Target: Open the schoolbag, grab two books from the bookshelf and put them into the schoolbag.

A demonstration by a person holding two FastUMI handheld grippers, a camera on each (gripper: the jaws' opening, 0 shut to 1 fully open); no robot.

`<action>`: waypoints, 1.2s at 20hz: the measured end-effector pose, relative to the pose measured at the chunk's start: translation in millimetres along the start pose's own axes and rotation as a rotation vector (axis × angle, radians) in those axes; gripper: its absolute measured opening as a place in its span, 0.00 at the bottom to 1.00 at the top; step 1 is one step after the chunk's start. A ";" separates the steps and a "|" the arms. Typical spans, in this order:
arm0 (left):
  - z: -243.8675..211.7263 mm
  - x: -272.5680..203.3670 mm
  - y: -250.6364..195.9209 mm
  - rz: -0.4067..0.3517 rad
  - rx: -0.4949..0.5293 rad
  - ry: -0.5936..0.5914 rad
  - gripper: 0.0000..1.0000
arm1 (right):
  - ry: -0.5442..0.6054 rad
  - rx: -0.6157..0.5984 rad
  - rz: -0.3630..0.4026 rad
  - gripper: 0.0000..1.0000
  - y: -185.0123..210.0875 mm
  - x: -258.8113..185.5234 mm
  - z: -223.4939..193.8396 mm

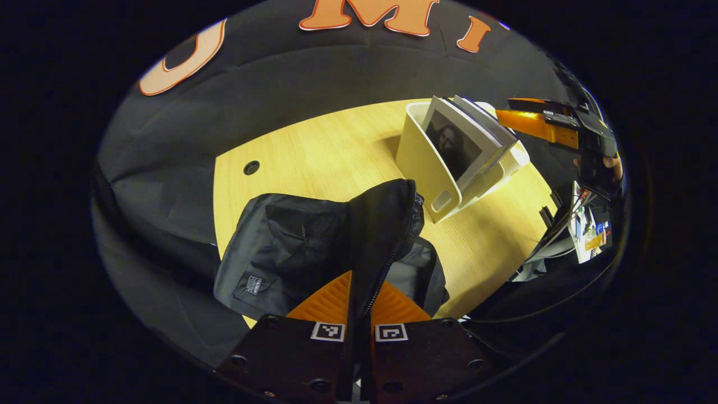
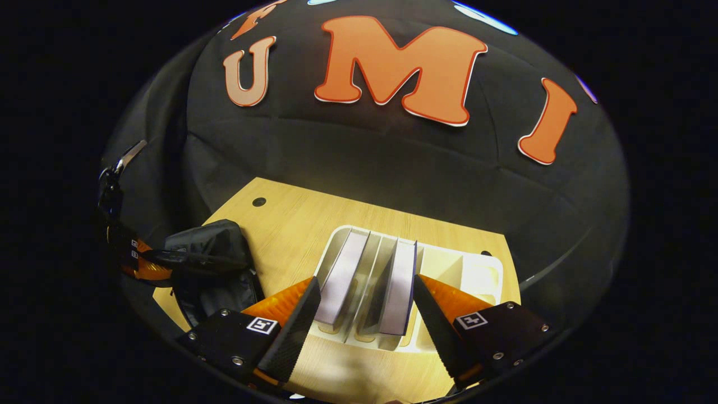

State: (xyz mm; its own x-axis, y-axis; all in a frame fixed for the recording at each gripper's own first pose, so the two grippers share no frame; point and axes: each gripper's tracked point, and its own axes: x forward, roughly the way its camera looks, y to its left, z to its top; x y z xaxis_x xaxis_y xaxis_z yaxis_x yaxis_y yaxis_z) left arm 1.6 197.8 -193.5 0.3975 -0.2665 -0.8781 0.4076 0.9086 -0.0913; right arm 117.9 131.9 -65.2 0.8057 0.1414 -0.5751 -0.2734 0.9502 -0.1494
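Here, left gripper (image 1: 359,306) clamped on schoolbag (image 1: 314,247) flap, lifted to hold mouth open for loading. Right gripper (image 2: 364,311) spread wide, poised above two books (image 2: 364,280) upright in white bookshelf (image 2: 477,275) slots, likely lining up a grab. Bag dark, soft, slumped on wooden table (image 1: 314,151), near shelf

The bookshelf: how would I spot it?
On the wooden table, right of the dark schoolbag, stands the bookshelf. It is a pale slotted rack holding upright books, the only light-coloured thing there.
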 end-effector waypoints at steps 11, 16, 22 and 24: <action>0.3 4.5 11.3 -0.067 0.033 0.000 0.06 | 0.260 0.106 -0.002 0.99 26.7 46.2 -15.2; -6.6 9.7 15.7 -0.073 0.004 -0.010 0.06 | 0.388 0.167 -0.025 0.95 27.4 74.7 -29.0; -13.5 13.5 20.2 -0.085 -0.013 -0.016 0.06 | 0.536 0.226 -0.033 0.64 32.1 80.9 -42.8; -12.8 14.0 19.7 -0.089 -0.010 -0.013 0.06 | 0.568 0.262 -0.043 0.44 33.9 81.8 -45.1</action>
State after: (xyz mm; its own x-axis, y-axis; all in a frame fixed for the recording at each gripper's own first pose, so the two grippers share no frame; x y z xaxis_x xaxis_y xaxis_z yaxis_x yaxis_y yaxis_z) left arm 4.8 216.1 -213.7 0.3707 -0.3504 -0.8601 0.4332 0.8844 -0.1736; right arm 150.9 163.2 -153.7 0.3883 0.0001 -0.9215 -0.0507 0.9985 -0.0212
